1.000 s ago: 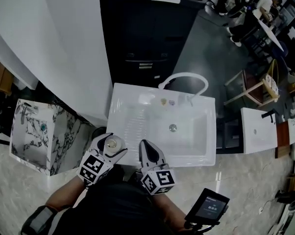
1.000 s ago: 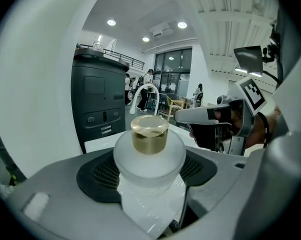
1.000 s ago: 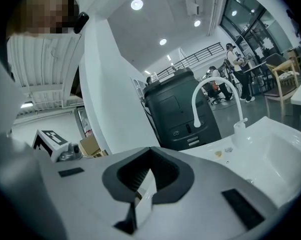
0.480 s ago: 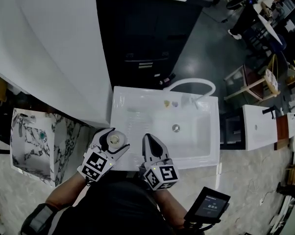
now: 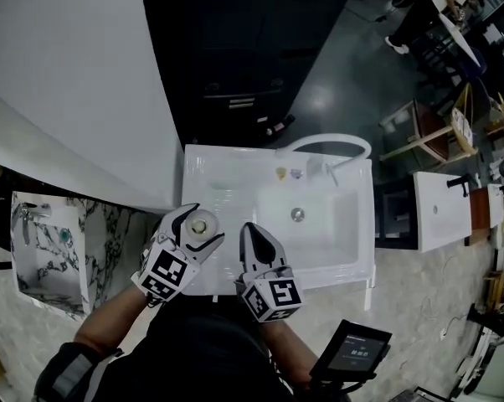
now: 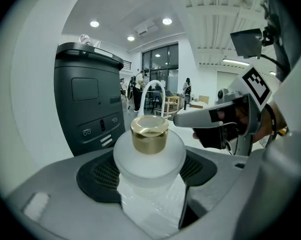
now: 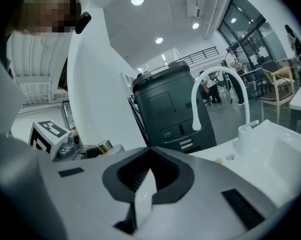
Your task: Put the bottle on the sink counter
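A frosted white bottle [image 6: 149, 156] with a gold cap [image 6: 149, 132] stands upright between the jaws of my left gripper [image 5: 196, 229], which is shut on it. In the head view the bottle [image 5: 198, 224] hangs over the left drainboard part of the white sink counter [image 5: 210, 182]. My right gripper [image 5: 259, 245] is beside it to the right, over the counter's front edge, its jaws shut on nothing. In the right gripper view the jaws meet at the middle [image 7: 148, 180] and the gold cap [image 7: 104, 146] shows at the left.
The sink basin [image 5: 306, 224] with a drain lies right of the drainboard, a curved white faucet [image 5: 331, 145] behind it. A dark grey cabinet [image 5: 244, 74] stands behind the sink, a white wall panel [image 5: 68, 82] to the left, a marble-patterned box [image 5: 43, 241] lower left.
The view has shifted slightly; both grippers and the bottle have crept a little forward over the counter's left part. Both grippers' grip states are unchanged.
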Motion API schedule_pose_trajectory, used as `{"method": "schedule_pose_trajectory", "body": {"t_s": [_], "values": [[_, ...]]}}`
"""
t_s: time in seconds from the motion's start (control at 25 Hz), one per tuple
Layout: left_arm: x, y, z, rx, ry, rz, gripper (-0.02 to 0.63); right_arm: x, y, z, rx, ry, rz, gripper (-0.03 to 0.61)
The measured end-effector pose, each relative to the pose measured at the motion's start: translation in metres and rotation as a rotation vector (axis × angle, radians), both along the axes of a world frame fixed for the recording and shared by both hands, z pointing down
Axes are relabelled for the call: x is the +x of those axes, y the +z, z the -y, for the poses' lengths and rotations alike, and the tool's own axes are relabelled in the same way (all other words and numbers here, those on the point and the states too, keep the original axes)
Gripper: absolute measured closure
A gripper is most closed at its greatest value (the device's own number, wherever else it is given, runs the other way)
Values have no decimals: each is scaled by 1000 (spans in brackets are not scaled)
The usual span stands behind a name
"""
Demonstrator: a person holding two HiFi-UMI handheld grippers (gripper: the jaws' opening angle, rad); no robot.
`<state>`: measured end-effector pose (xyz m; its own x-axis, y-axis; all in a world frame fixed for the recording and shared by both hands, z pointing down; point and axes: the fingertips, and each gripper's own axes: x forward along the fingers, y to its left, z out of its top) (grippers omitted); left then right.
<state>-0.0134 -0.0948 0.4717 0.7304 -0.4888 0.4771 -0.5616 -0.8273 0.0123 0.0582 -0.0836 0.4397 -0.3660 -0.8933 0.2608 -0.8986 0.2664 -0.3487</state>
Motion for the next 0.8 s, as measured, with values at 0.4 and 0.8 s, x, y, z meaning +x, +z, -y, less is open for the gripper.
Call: {"method": "schedule_pose_trajectory", "body": {"t_s": [0.4, 0.8], "values": [[22, 19, 46, 0, -88, 45, 276, 13, 20, 33, -35, -76, 33, 583], [27, 52, 86, -35, -145, 89, 276, 21, 42, 53, -70, -91, 59, 583]]}}
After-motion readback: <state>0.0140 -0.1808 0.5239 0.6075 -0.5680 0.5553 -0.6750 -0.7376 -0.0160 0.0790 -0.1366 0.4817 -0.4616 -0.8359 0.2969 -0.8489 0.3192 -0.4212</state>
